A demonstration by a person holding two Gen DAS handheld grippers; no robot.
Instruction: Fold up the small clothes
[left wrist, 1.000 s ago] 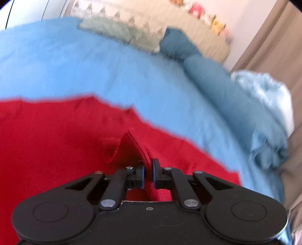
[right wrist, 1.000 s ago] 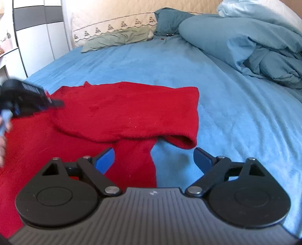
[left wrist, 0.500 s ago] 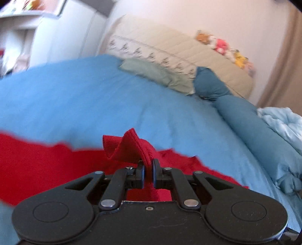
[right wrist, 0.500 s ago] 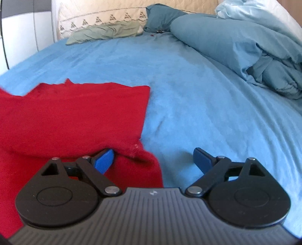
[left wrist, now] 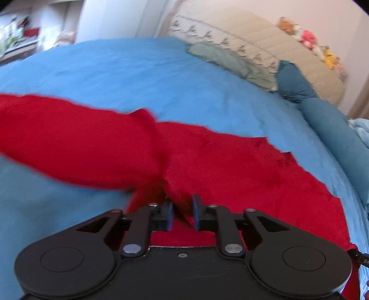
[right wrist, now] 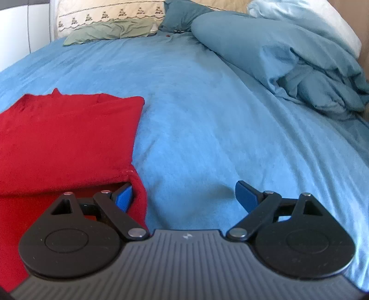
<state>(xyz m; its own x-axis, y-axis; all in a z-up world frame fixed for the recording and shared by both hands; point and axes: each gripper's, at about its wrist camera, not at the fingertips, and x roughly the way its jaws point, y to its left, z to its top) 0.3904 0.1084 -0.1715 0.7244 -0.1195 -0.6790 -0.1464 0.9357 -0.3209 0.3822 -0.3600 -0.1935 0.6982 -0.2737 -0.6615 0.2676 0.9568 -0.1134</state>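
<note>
A red garment [left wrist: 219, 161] lies on the blue bed sheet [left wrist: 138, 76]; one long part of it stretches out to the left, blurred. My left gripper [left wrist: 182, 213] sits low over it and its jaws are opening. A fold of red cloth still stands in the gap, loose on the left side. In the right wrist view the garment [right wrist: 69, 138] shows a folded layer with a straight right edge. My right gripper [right wrist: 184, 196] is open wide at that edge. Its left fingertip [right wrist: 124, 196] is tucked by the cloth's lower corner and its right one is over bare sheet.
A bunched teal and pale blue duvet [right wrist: 288, 57] fills the right side of the bed. A green pillow [right wrist: 106, 32] and a dark blue one [right wrist: 180, 13] lie at the quilted headboard, with plush toys [left wrist: 309, 39] on top. White furniture [left wrist: 18, 39] stands at the left.
The left gripper carried its pinched fold of red cloth across the bed and its jaws have parted. In the right wrist view the garment has slid left, its corner now at the gripper's left finger.
</note>
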